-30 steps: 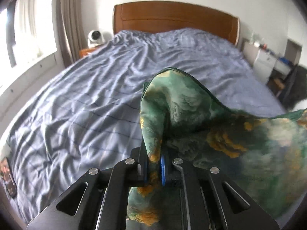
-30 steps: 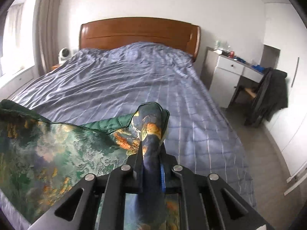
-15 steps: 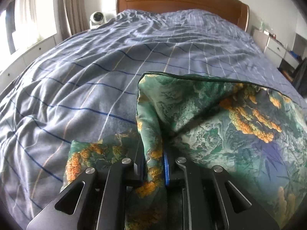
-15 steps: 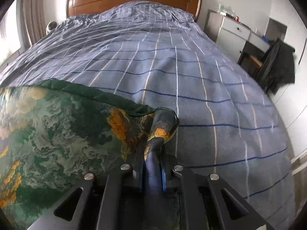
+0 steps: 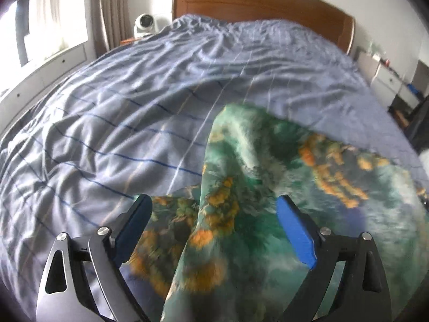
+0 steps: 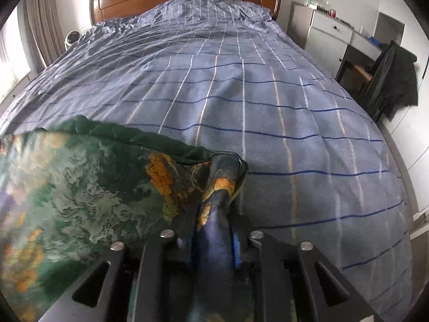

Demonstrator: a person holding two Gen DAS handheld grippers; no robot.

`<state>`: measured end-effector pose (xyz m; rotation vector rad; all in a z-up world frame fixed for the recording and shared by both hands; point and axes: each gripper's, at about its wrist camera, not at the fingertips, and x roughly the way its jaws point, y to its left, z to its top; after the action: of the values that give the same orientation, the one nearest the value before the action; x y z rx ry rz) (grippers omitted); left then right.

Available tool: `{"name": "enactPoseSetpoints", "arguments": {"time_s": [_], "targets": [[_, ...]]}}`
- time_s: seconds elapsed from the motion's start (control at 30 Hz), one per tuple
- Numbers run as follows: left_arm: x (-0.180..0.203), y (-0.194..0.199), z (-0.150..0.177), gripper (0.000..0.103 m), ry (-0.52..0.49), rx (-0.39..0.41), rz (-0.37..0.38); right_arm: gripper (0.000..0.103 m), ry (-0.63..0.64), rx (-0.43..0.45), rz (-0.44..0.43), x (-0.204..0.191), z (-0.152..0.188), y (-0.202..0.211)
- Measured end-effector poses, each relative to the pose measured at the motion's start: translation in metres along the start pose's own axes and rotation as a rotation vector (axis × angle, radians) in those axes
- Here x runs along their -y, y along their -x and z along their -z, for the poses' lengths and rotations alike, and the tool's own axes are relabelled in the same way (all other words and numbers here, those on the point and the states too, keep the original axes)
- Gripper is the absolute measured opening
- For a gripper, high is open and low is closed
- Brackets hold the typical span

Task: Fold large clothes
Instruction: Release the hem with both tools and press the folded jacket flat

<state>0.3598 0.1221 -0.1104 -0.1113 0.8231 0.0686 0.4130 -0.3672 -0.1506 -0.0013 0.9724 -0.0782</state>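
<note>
A wide bed covered in a wrinkled blue-grey quilt with thin blue and white grid lines (image 5: 139, 112) fills both of my views, running away to a curved brown wooden headboard (image 5: 257, 2) at the far end. Only the left wrist view shows me the bright window and beige curtain (image 5: 104, 13) on the far left. Only the right wrist view shows the dark jacket hung over a chair (image 6: 388, 80) beside the white drawer cabinet (image 6: 329, 35) on the right. A small white round device (image 5: 144, 24) sits left of the headboard in both.

Nearest me lies the green silky garment printed with orange and teal patches (image 5: 268, 187), spread over the near part of the quilt. Its dark green hem (image 6: 128, 134) marks its far edge in the right view. Beyond that hem the quilt stretches far and wide, and the bed's right edge drops to a strip of floor.

My left gripper (image 5: 214, 206) now stands with its blue-padded fingers spread wide apart, a ridge of the garment lying loose between them; half a second ago those fingers were pinched on that fold. My right gripper (image 6: 211, 236) remains clamped on a bunched corner of the garment, as before.
</note>
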Motion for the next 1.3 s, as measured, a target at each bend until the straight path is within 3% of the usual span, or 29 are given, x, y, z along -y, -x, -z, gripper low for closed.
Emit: {"name": "enactPoseSetpoints", "arguments": {"time_s": [0.03,0.07,0.17,0.23,0.33,0.4,0.53,0.63,0.73,0.87,1.03,1.17,1.3], "targets": [[0.000,0.006,-0.001,0.094,-0.007,0.005,0.008,0.060,0.004,0.005,-0.015,0.004,-0.003,0.011],[0.002,0.014,-0.002,0.094,-0.021,0.016,0.018,0.073,0.017,0.024,-0.026,0.007,-0.005,0.023],[0.018,0.032,-0.009,0.099,-0.084,0.059,0.040,0.073,0.046,0.113,-0.053,0.013,-0.008,0.066],[0.034,0.032,-0.015,0.100,-0.115,0.067,0.067,0.073,0.057,0.151,-0.116,0.012,-0.005,0.093],[0.053,0.009,-0.024,0.100,-0.141,-0.004,0.107,0.073,0.085,0.155,-0.238,-0.002,0.011,0.109],[0.055,-0.012,-0.025,0.100,-0.131,-0.054,0.089,0.073,0.116,0.124,-0.289,-0.018,0.031,0.103],[0.034,-0.042,-0.016,0.099,-0.077,-0.116,-0.009,0.073,0.135,0.051,-0.235,-0.026,0.070,0.069],[0.012,-0.035,-0.012,0.099,-0.016,-0.116,0.019,0.073,0.073,0.097,-0.215,-0.008,0.082,0.073],[0.011,-0.016,-0.013,0.099,-0.039,-0.081,0.016,0.073,0.025,0.110,-0.123,0.006,0.083,0.086],[0.051,0.016,-0.016,0.100,-0.120,-0.019,0.110,0.073,0.022,0.172,-0.121,0.004,0.084,0.116],[0.158,0.026,-0.017,0.100,-0.341,-0.038,0.248,0.073,0.002,0.221,-0.199,-0.019,0.098,0.150],[0.218,-0.003,-0.015,0.100,-0.407,-0.108,0.252,0.073,-0.015,0.226,-0.252,-0.030,0.119,0.165],[0.236,-0.026,0.012,0.099,-0.439,-0.184,0.209,0.073,0.006,0.239,-0.273,-0.042,0.144,0.185]]}}
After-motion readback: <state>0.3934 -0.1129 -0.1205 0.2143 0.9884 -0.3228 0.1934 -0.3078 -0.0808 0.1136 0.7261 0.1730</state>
